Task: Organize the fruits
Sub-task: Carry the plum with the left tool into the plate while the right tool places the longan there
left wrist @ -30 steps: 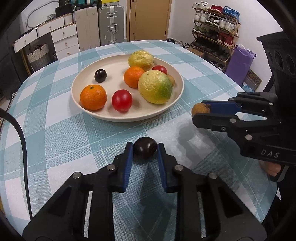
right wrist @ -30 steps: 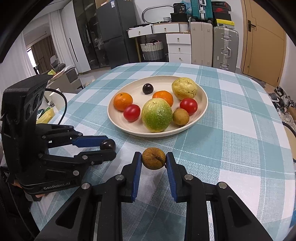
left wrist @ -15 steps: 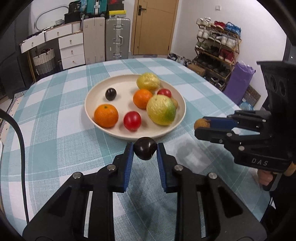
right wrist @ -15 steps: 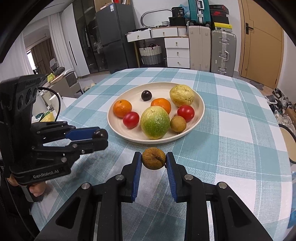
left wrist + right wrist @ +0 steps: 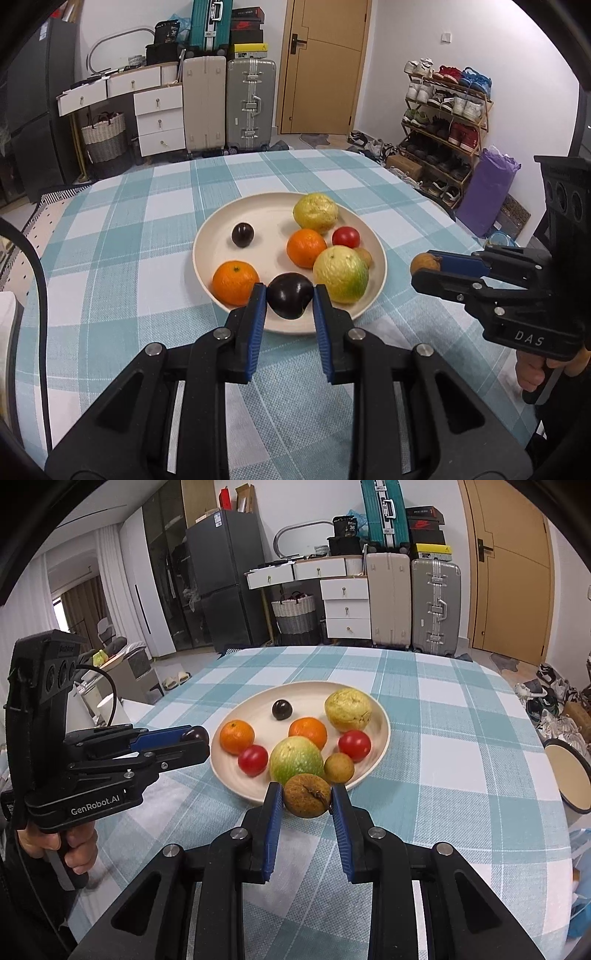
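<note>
here, a dark plum [image 5: 290, 295] is clamped between the blue pads of the left tool [image 5: 289, 300], which is held above the near rim of the cream plate [image 5: 221, 225] in the left wrist view. in the right wrist view, a brown, rough-skinned fruit [image 5: 307, 795] with a cracked stem end is gripped between the pads of the right tool [image 5: 306, 797], likewise raised just in front of the plate's near edge. both tools are thus closed on fruit, and each is seen from the side in the other's camera, with a hand [image 5: 75, 845] wrapped around the left tool's grip. the plate is set near the middle of the counter [image 5: 461, 746], which is covered with a teal and white checked cloth. on the plate are seen two oranges [image 5: 237, 736], two red tomatoes [image 5: 253, 760], a large green-yellow fruit [image 5: 295, 760], a yellow bumpy fruit [image 5: 348, 709], a small brown fruit [image 5: 339, 768] and a second small dark plum [image 5: 282, 709]. the large green-yellow fruit is flanked by a tomato and the small brown fruit. beyond the counter, suitcases [image 5: 436, 605] and a white drawer unit [image 5: 345, 607] are stood against the wall.
</note>
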`<state>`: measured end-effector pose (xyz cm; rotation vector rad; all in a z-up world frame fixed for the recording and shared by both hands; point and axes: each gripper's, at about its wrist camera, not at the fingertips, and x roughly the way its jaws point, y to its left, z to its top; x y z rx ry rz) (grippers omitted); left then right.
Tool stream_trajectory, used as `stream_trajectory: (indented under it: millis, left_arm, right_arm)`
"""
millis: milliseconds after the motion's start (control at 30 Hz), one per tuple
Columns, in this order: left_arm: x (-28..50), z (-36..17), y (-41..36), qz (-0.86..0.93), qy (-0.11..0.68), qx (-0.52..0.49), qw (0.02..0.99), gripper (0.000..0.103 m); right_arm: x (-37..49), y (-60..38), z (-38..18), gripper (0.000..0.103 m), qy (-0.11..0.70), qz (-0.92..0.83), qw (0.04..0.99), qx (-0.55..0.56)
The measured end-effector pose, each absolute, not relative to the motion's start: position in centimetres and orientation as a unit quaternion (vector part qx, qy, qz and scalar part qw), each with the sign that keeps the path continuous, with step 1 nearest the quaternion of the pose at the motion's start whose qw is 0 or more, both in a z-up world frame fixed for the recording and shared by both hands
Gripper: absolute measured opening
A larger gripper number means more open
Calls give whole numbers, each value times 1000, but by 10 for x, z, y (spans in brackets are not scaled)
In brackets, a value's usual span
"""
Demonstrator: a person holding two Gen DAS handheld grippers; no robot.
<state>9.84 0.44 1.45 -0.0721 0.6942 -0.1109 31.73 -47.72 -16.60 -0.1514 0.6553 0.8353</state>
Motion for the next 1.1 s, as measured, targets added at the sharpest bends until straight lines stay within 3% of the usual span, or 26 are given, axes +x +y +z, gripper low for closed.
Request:
stream_trajectory:
  millis: [1100]
  left_arm:
    - [148, 39, 16, -33, 308, -47, 950, 23]
  right_arm:
    - [355, -454, -140, 27, 293, 405, 865, -45]
